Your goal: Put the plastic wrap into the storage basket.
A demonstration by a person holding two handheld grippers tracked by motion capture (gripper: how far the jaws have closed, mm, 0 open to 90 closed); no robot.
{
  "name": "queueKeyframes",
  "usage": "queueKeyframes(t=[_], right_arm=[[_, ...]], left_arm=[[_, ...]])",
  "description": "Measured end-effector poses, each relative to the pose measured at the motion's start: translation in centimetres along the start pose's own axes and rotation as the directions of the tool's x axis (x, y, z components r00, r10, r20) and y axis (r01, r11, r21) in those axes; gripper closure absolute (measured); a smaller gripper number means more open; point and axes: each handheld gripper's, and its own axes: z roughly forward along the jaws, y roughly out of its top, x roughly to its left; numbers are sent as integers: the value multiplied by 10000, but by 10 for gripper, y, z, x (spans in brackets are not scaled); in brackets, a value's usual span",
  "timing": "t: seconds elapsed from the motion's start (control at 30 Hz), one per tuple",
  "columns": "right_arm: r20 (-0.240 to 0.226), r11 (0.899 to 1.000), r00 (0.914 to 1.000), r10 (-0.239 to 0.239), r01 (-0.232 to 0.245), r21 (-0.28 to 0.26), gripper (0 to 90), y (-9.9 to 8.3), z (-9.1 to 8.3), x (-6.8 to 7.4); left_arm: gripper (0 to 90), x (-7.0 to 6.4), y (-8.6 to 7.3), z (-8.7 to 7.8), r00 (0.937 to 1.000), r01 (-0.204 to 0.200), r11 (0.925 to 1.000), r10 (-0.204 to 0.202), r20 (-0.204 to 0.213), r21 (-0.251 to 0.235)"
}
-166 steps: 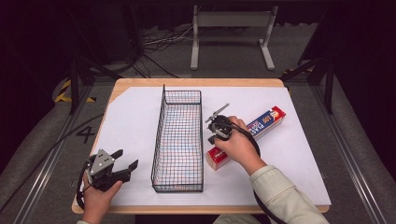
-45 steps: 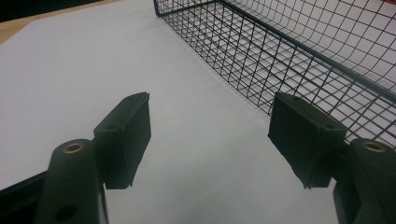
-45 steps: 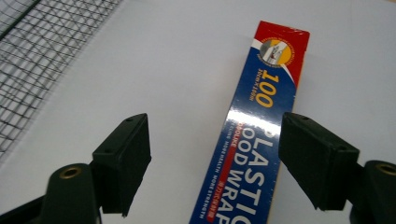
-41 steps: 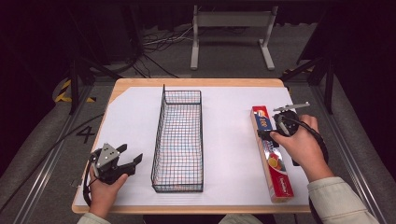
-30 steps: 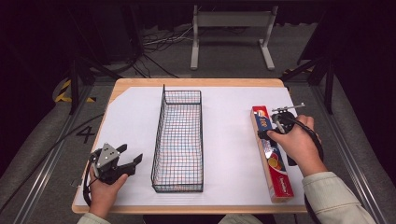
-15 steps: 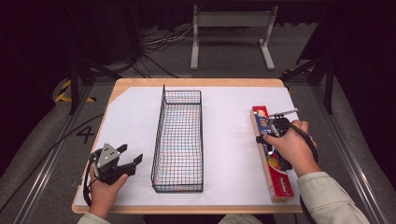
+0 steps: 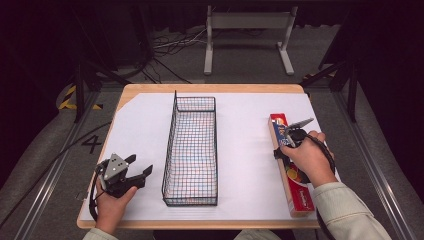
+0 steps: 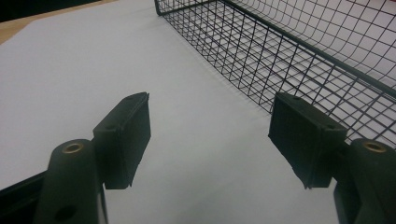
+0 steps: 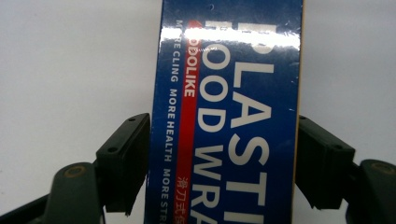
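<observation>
Plastic food wrap box [image 7: 291,165]: long, narrow carton, blue and red, lying flat on the white sheet [image 7: 245,150] near the right edge of the table [image 7: 210,89], its length running from near to far. Right gripper [image 7: 292,136]: held in the person's right hand [image 7: 306,159] over the far half of the box; in the right gripper view the two black jaws stand on either side of the carton [image 9: 233,121], pressed against its long sides and clamped on it. Wire basket [image 7: 192,150]: black mesh, long and empty, standing mid-table, well apart from the box, with bare white sheet between them. Left gripper [image 7: 131,172]: held in the left hand [image 7: 111,205] at the near left corner, just left of the basket; its jaws are spread wide apart over bare sheet, holding nothing, with the basket wall [image 8: 280,60] close beside the right-hand jaw.
</observation>
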Motion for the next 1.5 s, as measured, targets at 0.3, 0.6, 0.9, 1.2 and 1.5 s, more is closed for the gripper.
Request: queueKeyframes(t=[0.3, 0.6, 0.9, 1.2, 1.5], right_arm=[[472, 9981, 9989, 75, -104, 608, 363, 4, 7, 4], [472, 9955, 9972, 585, -618, 713, 401, 6, 5, 6], [296, 9941, 9942, 1038, -1047, 291, 402, 16, -14, 14], [226, 9932, 9930, 1163, -1165, 82, 401, 29, -35, 30], [41, 9918, 9919, 1273, -1272, -107, 401, 41, -54, 55]], left_arm=[[297, 0, 0, 0, 10000, -17, 10000, 17, -21, -5], [297, 0, 0, -1, 10000, -14, 10000, 14, -40, -27], [298, 1, 0, -2, 10000, 32, 10000, -33, -69, -58], [298, 2, -2, -4, 9999, 86, 9999, -87, -129, -52], [299, 3, -1, -4, 9997, 173, 9998, -175, -181, -113]])
